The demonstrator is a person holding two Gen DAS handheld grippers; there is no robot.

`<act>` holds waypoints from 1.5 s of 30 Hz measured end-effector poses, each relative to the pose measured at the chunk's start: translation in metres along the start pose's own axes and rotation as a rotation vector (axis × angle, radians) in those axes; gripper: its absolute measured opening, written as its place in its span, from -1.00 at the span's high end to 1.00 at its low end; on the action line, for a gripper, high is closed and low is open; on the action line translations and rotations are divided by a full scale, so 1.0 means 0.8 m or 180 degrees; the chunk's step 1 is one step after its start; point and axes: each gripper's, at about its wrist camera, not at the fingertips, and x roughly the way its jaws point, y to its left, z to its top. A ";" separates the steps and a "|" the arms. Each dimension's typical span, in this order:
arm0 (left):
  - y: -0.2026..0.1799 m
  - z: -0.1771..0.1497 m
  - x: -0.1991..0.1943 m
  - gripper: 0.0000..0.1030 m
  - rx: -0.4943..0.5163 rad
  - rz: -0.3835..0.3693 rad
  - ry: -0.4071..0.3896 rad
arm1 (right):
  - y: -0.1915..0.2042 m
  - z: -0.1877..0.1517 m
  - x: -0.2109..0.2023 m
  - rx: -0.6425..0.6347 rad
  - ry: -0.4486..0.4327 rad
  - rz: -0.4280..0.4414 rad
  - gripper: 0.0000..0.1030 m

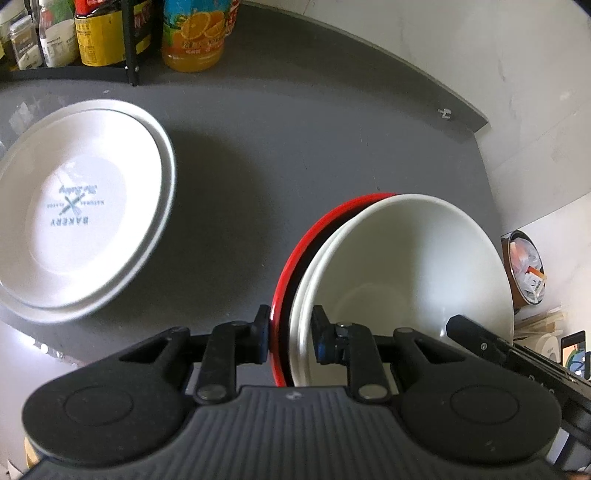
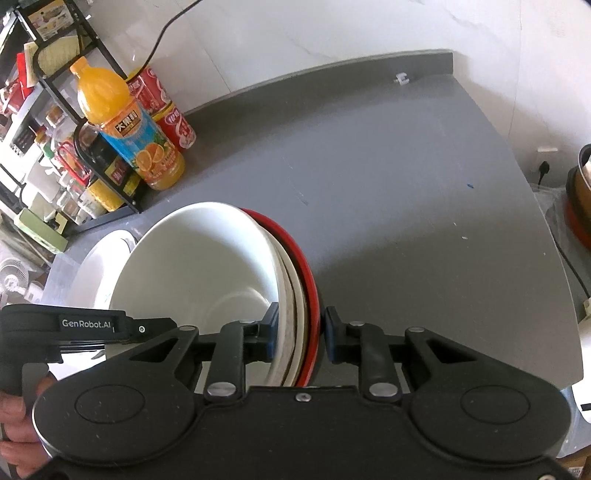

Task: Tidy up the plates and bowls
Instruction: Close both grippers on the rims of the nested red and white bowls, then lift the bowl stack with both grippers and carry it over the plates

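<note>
While my left gripper (image 1: 288,334) pinches the near rim of the nested bowls (image 1: 406,266), the stacked white plates (image 1: 85,221) lie flat to the left on the grey counter (image 1: 295,129), with a juice bottle (image 1: 195,33) at the far edge. My right gripper (image 2: 301,334) clamps the same bowls (image 2: 199,266), white nested inside red, from their right rim.

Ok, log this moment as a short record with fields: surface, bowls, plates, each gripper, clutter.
surface: grey countertop
bowls: white bowls nested in a red-rimmed bowl
plates: white plates stacked, printed BAKERY, apart from the bowls
left gripper: fingers astride the stack's rims
right gripper: fingers astride the opposite rims, small gap at the outer finger
clutter: orange juice bottle beside a black rack
</note>
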 end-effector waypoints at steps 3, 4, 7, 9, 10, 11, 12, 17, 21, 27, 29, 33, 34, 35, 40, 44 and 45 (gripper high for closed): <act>0.016 0.006 -0.012 0.59 0.0006 -0.0046 -0.0021 | 0.018 0.003 -0.002 0.0024 -0.0030 -0.0024 0.55; 0.021 0.009 -0.016 0.59 0.0007 -0.0054 -0.0027 | 0.025 0.004 -0.003 0.0025 -0.0036 -0.0034 0.55; 0.037 0.019 -0.028 0.59 0.0033 -0.0052 -0.0027 | 0.044 0.006 -0.003 0.0014 -0.0053 -0.0056 0.55; 0.044 0.028 -0.035 0.59 0.0042 -0.0041 -0.0040 | 0.057 0.008 -0.002 -0.0002 -0.0063 -0.0047 0.55; 0.048 0.033 -0.039 0.59 0.0048 -0.0043 -0.0054 | 0.065 0.010 -0.001 -0.0012 -0.0070 -0.0044 0.55; 0.053 0.037 -0.043 0.59 0.0056 -0.0044 -0.0070 | 0.072 0.011 -0.001 -0.0023 -0.0078 -0.0043 0.55; 0.058 0.041 -0.046 0.59 0.0059 -0.0046 -0.0084 | 0.079 0.012 -0.001 -0.0035 -0.0088 -0.0041 0.55; 0.088 0.060 -0.067 0.59 0.0024 -0.0062 -0.0139 | 0.111 0.020 -0.002 -0.0070 -0.0143 -0.0005 0.55; 0.110 0.070 -0.083 0.59 -0.0027 -0.0070 -0.0192 | 0.135 0.029 0.000 -0.0097 -0.0178 0.0036 0.55; 0.146 0.087 -0.101 0.59 -0.0164 -0.0042 -0.0236 | 0.173 0.041 0.011 -0.0172 -0.0203 0.0117 0.55; 0.159 0.095 -0.106 0.59 -0.0196 -0.0032 -0.0248 | 0.186 0.043 0.016 -0.0214 -0.0192 0.0134 0.55; 0.182 0.107 -0.114 0.59 -0.0252 -0.0011 -0.0259 | 0.207 0.046 0.024 -0.0273 -0.0151 0.0166 0.55; 0.189 0.110 -0.115 0.59 -0.0270 -0.0008 -0.0255 | 0.212 0.047 0.026 -0.0286 -0.0141 0.0172 0.55; 0.194 0.112 -0.116 0.59 -0.0283 -0.0005 -0.0251 | 0.217 0.047 0.029 -0.0295 -0.0131 0.0173 0.55; 0.220 0.114 -0.114 0.59 -0.0331 0.0008 -0.0216 | 0.237 0.046 0.042 -0.0317 -0.0075 0.0173 0.55; 0.239 0.114 -0.108 0.59 -0.0349 0.0004 -0.0169 | 0.250 0.042 0.053 -0.0314 -0.0014 0.0155 0.55; 0.243 0.115 -0.106 0.59 -0.0345 0.0006 -0.0156 | 0.252 0.041 0.056 -0.0305 0.0002 0.0153 0.55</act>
